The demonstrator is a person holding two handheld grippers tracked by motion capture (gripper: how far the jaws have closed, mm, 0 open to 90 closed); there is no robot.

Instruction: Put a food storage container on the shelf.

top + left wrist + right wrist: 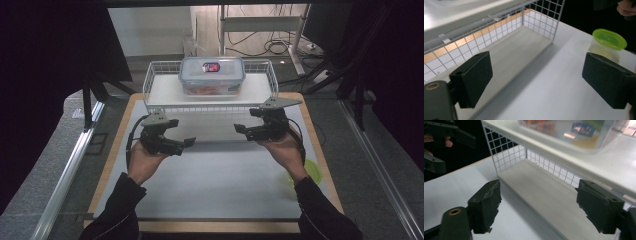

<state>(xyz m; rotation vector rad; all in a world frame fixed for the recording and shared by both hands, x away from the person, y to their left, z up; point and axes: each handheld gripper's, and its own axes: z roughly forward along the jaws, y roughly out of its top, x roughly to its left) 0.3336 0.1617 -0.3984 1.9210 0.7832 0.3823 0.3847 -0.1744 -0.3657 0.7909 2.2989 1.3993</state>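
Note:
A clear plastic food box point(212, 75) with a blue-edged lid and red contents sits on top of a white wire shelf rack point(159, 87) at the back of the table. In the right gripper view the box point(574, 132) lies above and ahead. My left gripper point(182, 132) is held open in front of the rack's left half, with nothing between its jaws point(536, 80). My right gripper point(245, 121) is open and empty too, in front of the rack's right half point(541, 207). Both point inward, toward each other.
A small clear cup with a lime-green lid point(609, 38) stands on the white mat point(215, 175) at the right, partly behind the right forearm point(310, 167). The rack's lower level point(544, 185) is bare. Dark curtains flank the wood-edged table.

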